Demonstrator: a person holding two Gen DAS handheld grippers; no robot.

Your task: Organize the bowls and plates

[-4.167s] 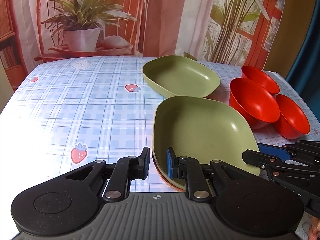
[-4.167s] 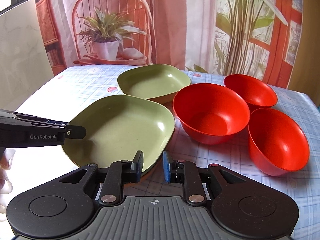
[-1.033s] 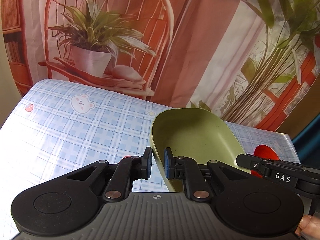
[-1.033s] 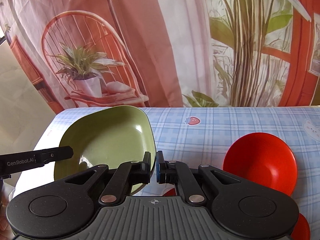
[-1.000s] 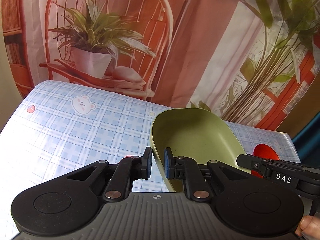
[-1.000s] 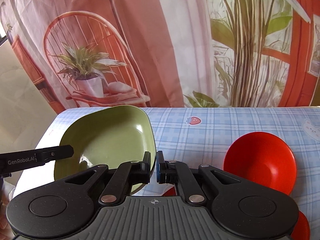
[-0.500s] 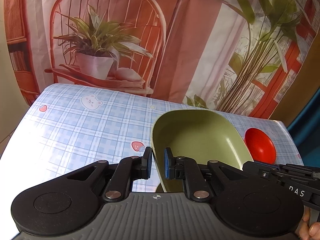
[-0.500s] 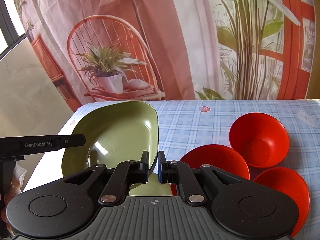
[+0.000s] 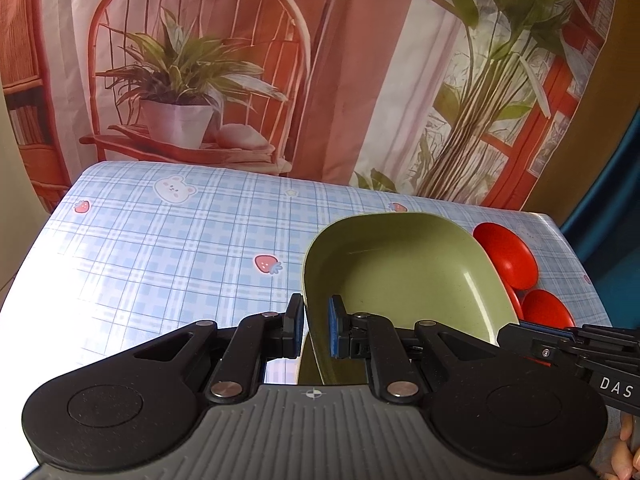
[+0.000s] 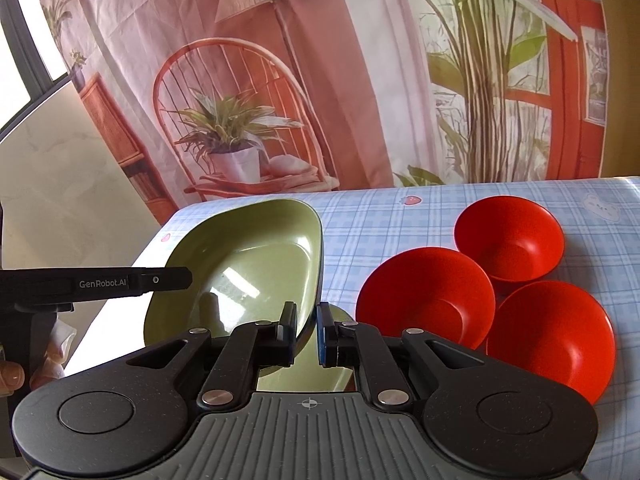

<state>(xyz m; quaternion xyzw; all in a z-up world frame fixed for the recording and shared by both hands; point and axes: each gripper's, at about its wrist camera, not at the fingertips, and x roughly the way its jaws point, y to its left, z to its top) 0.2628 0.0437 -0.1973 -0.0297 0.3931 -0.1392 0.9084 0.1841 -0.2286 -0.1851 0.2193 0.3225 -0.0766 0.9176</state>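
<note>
A green plate [image 9: 400, 272] hangs tilted above the table, held by its two opposite rims. My left gripper [image 9: 315, 324] is shut on its left rim. My right gripper [image 10: 306, 330] is shut on the right rim of the same green plate [image 10: 248, 272]. Each gripper shows in the other's view: the right gripper's fingers [image 9: 540, 338] at the plate's far side, the left gripper's fingers [image 10: 160, 280] across the plate. A second green plate [image 10: 320, 376] lies on the table beneath. Three red bowls [image 10: 424, 296] [image 10: 508, 236] [image 10: 552, 332] stand together to the right.
The table [image 9: 160, 260] wears a blue checked cloth with strawberry and bear prints. A printed curtain [image 10: 360, 80] hangs right behind its far edge. A person's hand [image 10: 12, 372] grips the left tool at the table's left edge [image 10: 120, 304].
Both grippers have drawn back towards the near side with the green plate between them. More of the table shows, and all three red bowls have come into the right wrist view.
</note>
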